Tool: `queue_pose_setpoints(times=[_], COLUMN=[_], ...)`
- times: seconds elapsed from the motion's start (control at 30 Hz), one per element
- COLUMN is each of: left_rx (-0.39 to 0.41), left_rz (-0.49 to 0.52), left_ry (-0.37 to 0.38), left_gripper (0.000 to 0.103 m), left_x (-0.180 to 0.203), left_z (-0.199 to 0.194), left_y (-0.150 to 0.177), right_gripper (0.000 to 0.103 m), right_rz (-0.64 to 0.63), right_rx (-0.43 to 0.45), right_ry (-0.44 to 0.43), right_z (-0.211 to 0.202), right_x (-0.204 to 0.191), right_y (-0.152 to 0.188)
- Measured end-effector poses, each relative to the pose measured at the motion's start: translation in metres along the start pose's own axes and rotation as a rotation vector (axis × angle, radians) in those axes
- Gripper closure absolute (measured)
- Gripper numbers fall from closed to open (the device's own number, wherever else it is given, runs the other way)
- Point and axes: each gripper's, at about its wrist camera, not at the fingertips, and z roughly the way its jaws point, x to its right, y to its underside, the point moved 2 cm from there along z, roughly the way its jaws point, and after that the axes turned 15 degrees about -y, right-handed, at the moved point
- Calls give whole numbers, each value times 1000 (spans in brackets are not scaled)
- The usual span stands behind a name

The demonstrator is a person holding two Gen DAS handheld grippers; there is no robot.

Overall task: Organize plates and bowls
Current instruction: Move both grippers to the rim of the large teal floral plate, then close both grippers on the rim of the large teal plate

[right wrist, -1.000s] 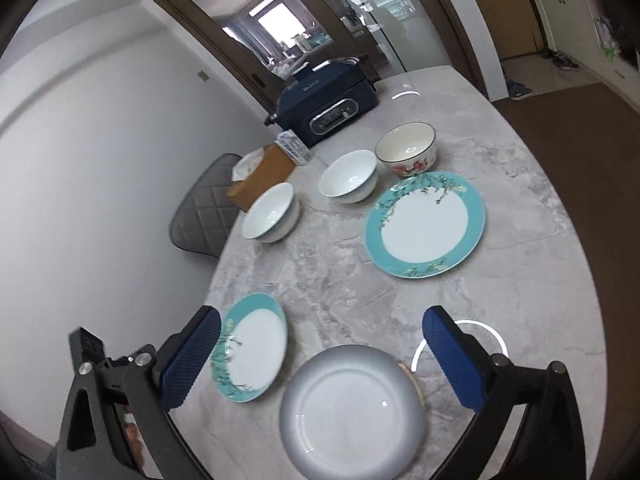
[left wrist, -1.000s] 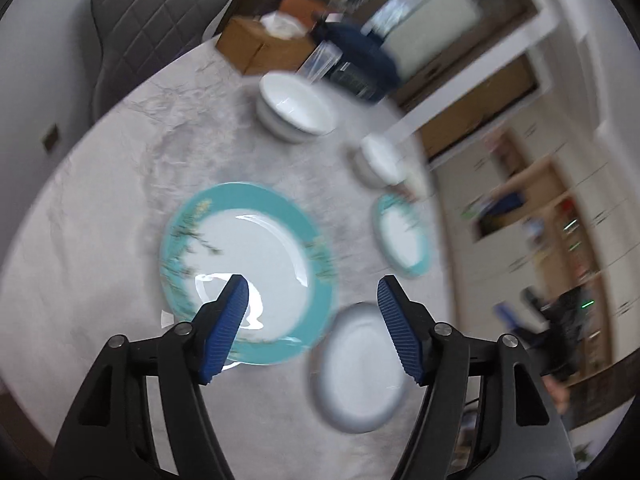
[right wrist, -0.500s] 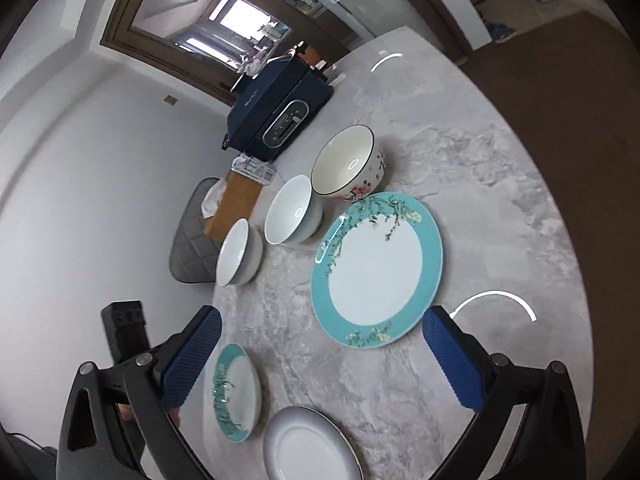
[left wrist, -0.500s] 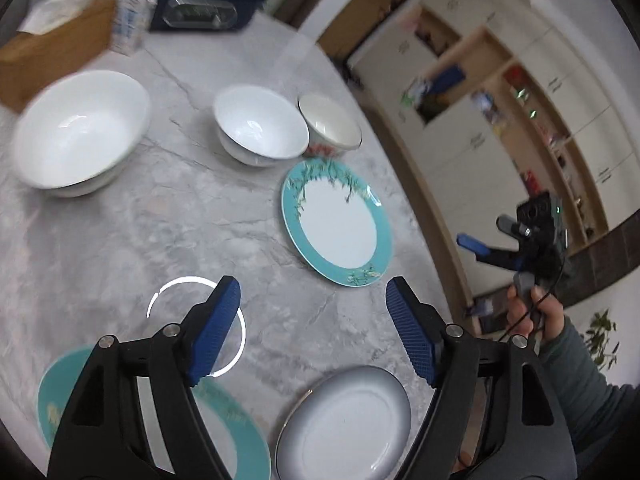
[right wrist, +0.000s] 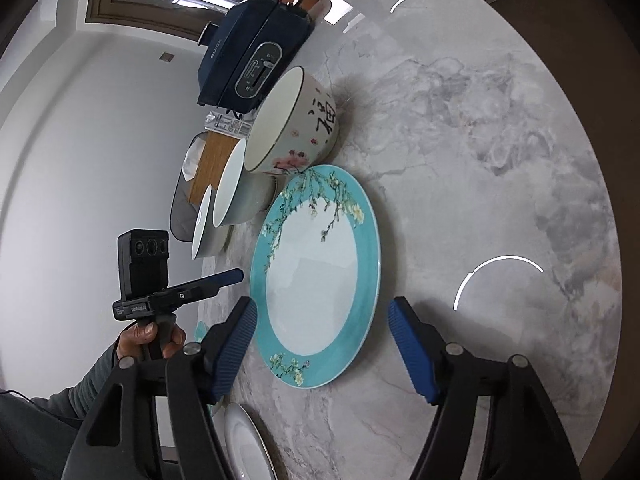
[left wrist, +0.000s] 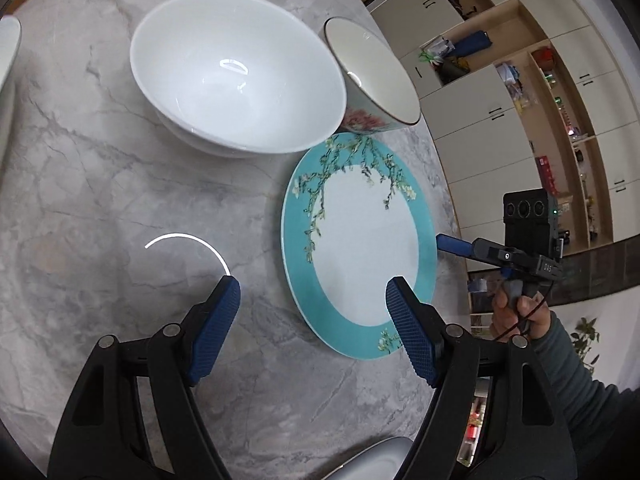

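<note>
The left gripper (left wrist: 312, 308) is hovering with its blue fingers (left wrist: 216, 320) spread wide, gripping nothing; the right finger is overlapping the near rim of the large teal plate (left wrist: 360, 248) in view, contact not determinable. The right gripper (right wrist: 322, 332) is likewise holding its fingers (right wrist: 412, 352) wide apart and empty, straddling the near edge of the same plate (right wrist: 316, 280). The plate is lying flat on the marble tabletop (right wrist: 480, 140). Just beyond it, the white bowl (left wrist: 236, 76) and the flowered bowl (right wrist: 292, 120) are sitting side by side, the flowered one at the plate's far rim. A grey plate (right wrist: 244, 444) is showing at the lower edge. A dark blue appliance (right wrist: 252, 52) is standing farther back.
</note>
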Motion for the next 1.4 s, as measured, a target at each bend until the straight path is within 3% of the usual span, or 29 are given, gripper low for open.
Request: queue_pose_setpoints(times=[0.03, 0.13, 0.4, 0.5, 0.63, 0.67, 0.7, 0.77, 0.83, 0.93, 1.03, 1.1, 1.4], left_rx=[2, -8, -36, -42, -40, -42, -48, -54, -53, -48, -40, -32, -21], left_rz=[-2, -11, 28, 40, 48, 44, 32, 30, 57, 98, 100, 84, 95], left_ry=[6, 23, 84, 87, 2, -28, -44, -48, -92, -185, -232, -226, -199], left_gripper=[29, 29, 30, 33, 62, 78, 84, 84, 84, 84, 85, 89, 92], left_x=[-2, -8, -2, 2, 2, 3, -1, -2, 3, 15, 15, 11, 4], left_z=[3, 9, 10, 13, 14, 17, 17, 14, 13, 12, 11, 9, 7], left_y=[-1, -4, -12, -14, -19, -19, -20, -22, -23, -26, -28, -30, -26], right_gripper=[31, 46, 48, 55, 62, 65, 68, 87, 94, 93, 91, 91, 90], right_rz=[4, 16, 7, 7, 31, 48, 60, 93, 109, 91, 48, 33, 6], right_rx=[0, 12, -48, -58, -35, -25, -18, -7, -8, -22, -47, -48, -22], right_ry=[-4, -14, -42, -29, -28, -29, -28, 12, 66, 140, 230, 258, 303], right_z=[1, -1, 4, 9, 7, 6, 5, 4, 1, 4, 10, 9, 7], right_x=[3, 13, 11, 10, 13, 15, 17, 19, 19, 10, -1, -4, -7], right_y=[0, -2, 1, 3, 5, 5, 5, 6, 6, 6, 6, 8, 14])
